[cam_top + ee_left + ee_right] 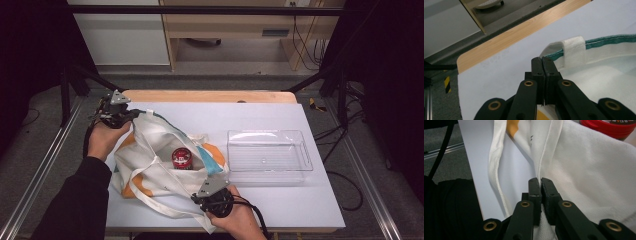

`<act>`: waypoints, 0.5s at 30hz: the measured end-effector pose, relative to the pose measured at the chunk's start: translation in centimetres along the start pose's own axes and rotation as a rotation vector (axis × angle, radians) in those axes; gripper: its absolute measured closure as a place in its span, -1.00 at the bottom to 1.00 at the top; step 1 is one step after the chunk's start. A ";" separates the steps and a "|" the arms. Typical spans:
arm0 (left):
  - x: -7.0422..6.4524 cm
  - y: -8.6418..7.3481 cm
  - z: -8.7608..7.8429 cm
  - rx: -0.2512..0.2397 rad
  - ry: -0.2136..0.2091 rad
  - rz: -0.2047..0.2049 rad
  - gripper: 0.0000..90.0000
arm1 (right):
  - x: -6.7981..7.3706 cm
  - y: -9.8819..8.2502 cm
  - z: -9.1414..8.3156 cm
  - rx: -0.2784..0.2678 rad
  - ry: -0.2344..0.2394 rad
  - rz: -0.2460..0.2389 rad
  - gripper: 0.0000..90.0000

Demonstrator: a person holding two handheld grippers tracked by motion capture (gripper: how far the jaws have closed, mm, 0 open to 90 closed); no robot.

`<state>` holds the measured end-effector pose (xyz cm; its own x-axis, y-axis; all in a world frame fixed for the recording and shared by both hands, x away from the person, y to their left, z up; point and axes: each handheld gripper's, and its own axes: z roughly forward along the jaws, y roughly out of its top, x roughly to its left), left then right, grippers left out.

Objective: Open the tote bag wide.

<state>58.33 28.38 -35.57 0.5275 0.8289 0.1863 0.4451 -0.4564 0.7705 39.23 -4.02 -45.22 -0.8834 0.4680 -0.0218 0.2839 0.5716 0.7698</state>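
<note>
My left gripper (131, 116) sits at the table's (280, 120) far left corner, jaws pinched together on the green-trimmed rim of the white cloth bag (150, 150), right by a sewn handle strap (573, 51). The bag lies spread open between my hands, and a red-lidded jar (182, 158) rests inside it. At the near edge my right gripper (200, 197) is clamped on the bag's opposite hem. Further right stands a clear plastic bin (268, 156), apart from the bag.
</note>
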 end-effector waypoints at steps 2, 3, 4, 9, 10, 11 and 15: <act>-0.1 -0.4 0.5 -0.005 -0.003 -0.018 0.98 | 0.0 -0.1 0.1 0.003 0.001 -0.005 0.94; -0.1 -0.4 0.5 -0.005 -0.003 -0.018 0.98 | 0.0 -0.1 0.1 0.005 0.000 -0.005 0.94; -0.1 -0.6 0.6 -0.006 -0.007 -0.021 0.98 | 0.0 -0.1 0.1 0.006 0.001 -0.002 0.94; 0.1 -0.9 0.5 -0.011 -0.016 -0.029 0.98 | 0.0 -0.2 0.2 0.004 -0.007 -0.004 0.94; 0.1 -1.1 0.6 -0.011 -0.018 -0.030 0.98 | 0.0 -0.2 0.2 0.004 -0.007 -0.004 0.94; 0.2 -1.3 0.7 -0.006 -0.020 -0.026 0.98 | 0.0 -0.1 0.2 0.010 -0.012 -0.006 0.94; 0.3 -2.1 0.9 0.002 -0.027 -0.042 0.98 | 0.1 -0.2 0.3 0.009 -0.014 -0.005 0.94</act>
<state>58.21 29.30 -37.73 0.5276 0.8383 0.1374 0.4684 -0.4220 0.7762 39.17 -3.88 -45.50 -0.8798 0.4740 -0.0346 0.2827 0.5804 0.7637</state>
